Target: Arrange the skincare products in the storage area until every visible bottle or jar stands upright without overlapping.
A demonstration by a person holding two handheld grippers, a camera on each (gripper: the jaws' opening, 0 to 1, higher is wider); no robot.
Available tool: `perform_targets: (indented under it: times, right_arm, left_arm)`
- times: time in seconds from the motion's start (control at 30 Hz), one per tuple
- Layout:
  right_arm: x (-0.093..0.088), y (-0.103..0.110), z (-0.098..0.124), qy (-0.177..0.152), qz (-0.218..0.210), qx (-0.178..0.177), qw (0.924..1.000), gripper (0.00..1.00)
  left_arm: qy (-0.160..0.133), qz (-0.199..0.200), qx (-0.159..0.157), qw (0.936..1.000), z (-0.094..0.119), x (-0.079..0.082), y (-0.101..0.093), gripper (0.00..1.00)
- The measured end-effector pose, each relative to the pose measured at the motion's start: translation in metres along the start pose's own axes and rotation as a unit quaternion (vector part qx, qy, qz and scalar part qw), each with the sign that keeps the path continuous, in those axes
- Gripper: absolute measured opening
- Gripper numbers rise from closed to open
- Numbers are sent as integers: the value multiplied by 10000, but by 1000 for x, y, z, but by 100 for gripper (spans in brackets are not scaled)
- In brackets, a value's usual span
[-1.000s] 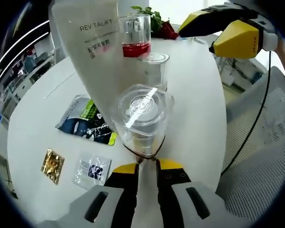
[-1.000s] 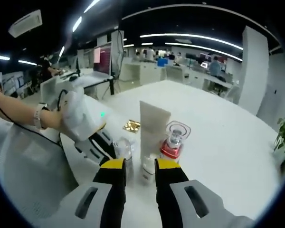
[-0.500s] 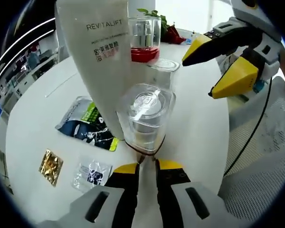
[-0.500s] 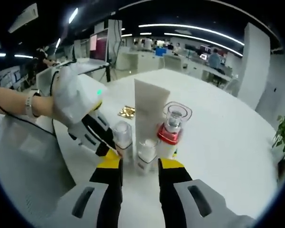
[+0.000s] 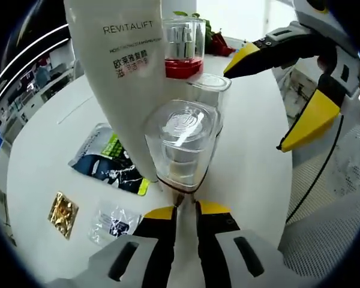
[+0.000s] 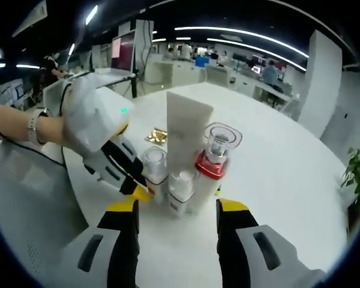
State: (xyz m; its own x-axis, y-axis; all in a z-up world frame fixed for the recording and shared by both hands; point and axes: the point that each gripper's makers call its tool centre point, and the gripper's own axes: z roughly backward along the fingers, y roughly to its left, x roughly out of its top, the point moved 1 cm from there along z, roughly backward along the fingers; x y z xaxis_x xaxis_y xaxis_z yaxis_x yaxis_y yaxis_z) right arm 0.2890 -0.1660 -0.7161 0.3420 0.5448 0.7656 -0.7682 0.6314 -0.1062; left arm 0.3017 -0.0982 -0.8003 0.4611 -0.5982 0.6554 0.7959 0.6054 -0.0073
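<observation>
Four skincare products stand close together on the white round table [image 5: 252, 156]. A tall white tube [image 5: 126, 72] marked REVITALIFT rises at the back left. Beside it stands a red-collared bottle [image 5: 183, 45] under a clear cap, with a small clear-capped bottle [image 5: 209, 91] in front. My left gripper [image 5: 186, 210] is shut on the base of the nearest clear-capped bottle [image 5: 183, 147]. My right gripper [image 5: 254, 110] comes in from the right, open, jaws spread beside the cluster. In the right gripper view the right gripper [image 6: 177, 207] stands open before the tube [image 6: 189, 129] and red-collared bottle [image 6: 215, 157]. There the left gripper [image 6: 141, 191] pinches its bottle [image 6: 155, 171].
Flat sachets lie left of the cluster: a dark and green packet [image 5: 111, 153], a gold one [image 5: 63, 210] and a clear one [image 5: 114, 221]. A plant [image 5: 195, 21] sits at the far table edge. A white mesh chair [image 5: 336, 198] and a black cable [image 5: 321, 162] are on the right.
The right gripper's jaws have spread much wider and it has come closer to the cluster. The left gripper keeps its hold on the clear-capped bottle.
</observation>
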Motion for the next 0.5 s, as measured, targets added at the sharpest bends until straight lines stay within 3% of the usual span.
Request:
perform_targets:
  times: [0.5]
  right_arm:
    - [-5,1,-3,132,-17,8,9999,59]
  left_arm:
    - [48,-138,-88,9999,-7,5,-3,10]
